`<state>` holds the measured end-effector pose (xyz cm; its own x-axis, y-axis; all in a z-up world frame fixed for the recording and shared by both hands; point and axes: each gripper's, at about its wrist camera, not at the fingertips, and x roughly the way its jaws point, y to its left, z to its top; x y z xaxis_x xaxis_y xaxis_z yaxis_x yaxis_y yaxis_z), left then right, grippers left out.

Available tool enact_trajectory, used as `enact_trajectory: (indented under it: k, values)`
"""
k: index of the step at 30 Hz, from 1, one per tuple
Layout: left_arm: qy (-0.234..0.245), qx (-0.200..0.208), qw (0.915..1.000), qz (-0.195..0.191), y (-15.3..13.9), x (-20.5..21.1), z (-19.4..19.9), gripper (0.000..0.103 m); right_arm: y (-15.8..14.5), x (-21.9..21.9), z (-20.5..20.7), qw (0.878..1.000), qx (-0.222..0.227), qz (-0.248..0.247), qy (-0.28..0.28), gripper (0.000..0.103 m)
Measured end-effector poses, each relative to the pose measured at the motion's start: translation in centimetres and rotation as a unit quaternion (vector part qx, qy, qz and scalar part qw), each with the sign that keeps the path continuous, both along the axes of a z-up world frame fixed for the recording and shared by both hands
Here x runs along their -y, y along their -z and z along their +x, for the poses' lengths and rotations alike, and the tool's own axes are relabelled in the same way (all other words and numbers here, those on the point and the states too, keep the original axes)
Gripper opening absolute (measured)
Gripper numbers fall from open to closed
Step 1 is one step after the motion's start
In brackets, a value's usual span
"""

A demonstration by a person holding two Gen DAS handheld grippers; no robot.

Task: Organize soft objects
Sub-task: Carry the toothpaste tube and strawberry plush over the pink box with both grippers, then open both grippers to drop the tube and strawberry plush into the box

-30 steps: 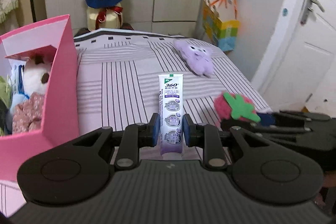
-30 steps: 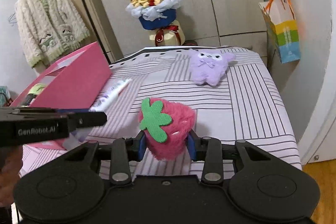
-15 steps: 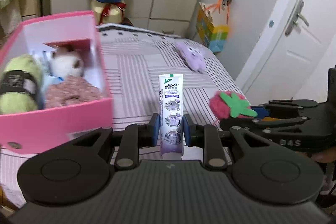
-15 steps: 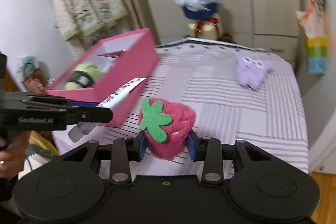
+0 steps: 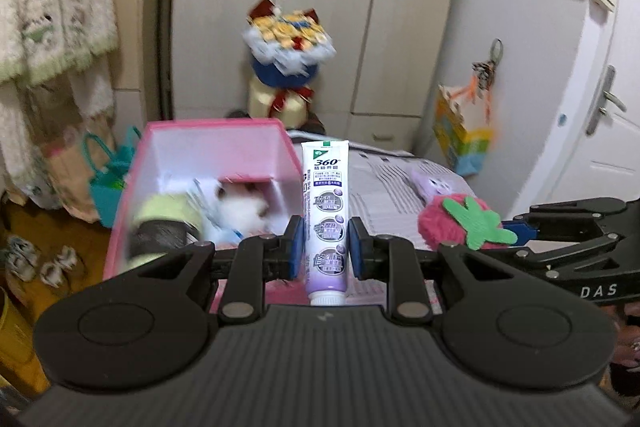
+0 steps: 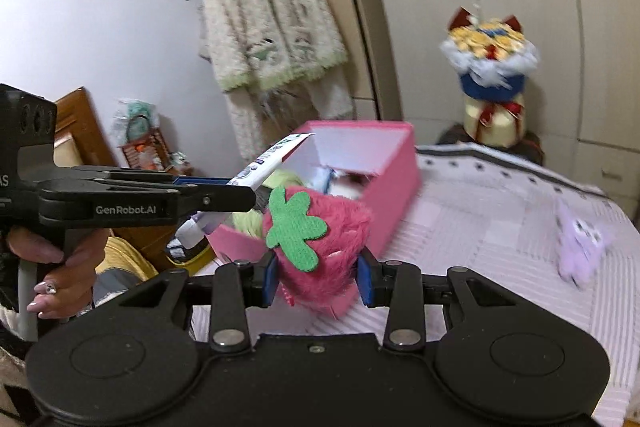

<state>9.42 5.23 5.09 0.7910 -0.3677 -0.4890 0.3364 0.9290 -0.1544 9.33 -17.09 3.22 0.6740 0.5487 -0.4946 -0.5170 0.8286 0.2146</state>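
Note:
My left gripper [image 5: 325,247] is shut on a white and purple toothpaste tube [image 5: 325,203], held upright with its cap toward the camera. Just left of the tube is the open pink box [image 5: 256,135], holding a green yarn ball [image 5: 164,223] and a white plush. My right gripper [image 6: 317,281] is shut on a pink plush strawberry [image 6: 320,239] with a green felt leaf, raised in front of the pink box [image 6: 396,183]. In the right wrist view the left gripper [image 6: 224,197] comes in from the left with the tube [image 6: 264,171] over the box. A purple plush [image 6: 580,247] lies on the striped bed.
The bed [image 6: 480,211] has a pink striped cover. A bouquet toy [image 5: 286,67] stands by the wardrobe [image 5: 328,7]. A fluffy cardigan [image 6: 268,27] hangs at the left. A colourful paper bag [image 5: 460,131] hangs on the wall near a white door [image 5: 612,107]. Shoes and a teal bag [image 5: 108,183] sit on the floor.
Both grippers have risen and swung left toward the pink box, each keeping its hold. The box now sits right behind the tube and the strawberry.

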Motion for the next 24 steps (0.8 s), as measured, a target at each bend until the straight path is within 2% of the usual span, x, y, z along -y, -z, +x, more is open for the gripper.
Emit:
enact_trajectory:
  k: [5, 10, 16, 19, 24]
  values:
    - [-0.028, 0.017, 0.9994, -0.006, -1.2, -1.9, 1.0, 0.022, -0.5, -2.0, 2.9, 0.999, 0.0, 0.012, -0.037, 0.043]
    - [-0.062, 0.013, 0.9978, -0.018, -1.1, -3.7, 3.5, 0.022, -0.6, -4.2, 6.0, 0.997, -0.007, 0.003, -0.074, 0.043]
    - [-0.089, -0.017, 0.9957, -0.017, 0.6, -4.5, 8.1, 0.022, 1.2, -6.7, 10.4, 0.993, -0.035, -0.022, -0.106, 0.043]
    - [-0.105, -0.033, 0.9939, -0.008, 1.8, -4.8, 10.7, 0.022, 2.1, -8.3, 11.9, 0.989, -0.036, -0.053, -0.135, 0.043]
    - [-0.118, -0.066, 0.9909, 0.002, 3.8, -5.2, 14.7, 0.022, 3.6, -10.0, 15.3, 0.984, -0.056, -0.091, -0.144, 0.043]
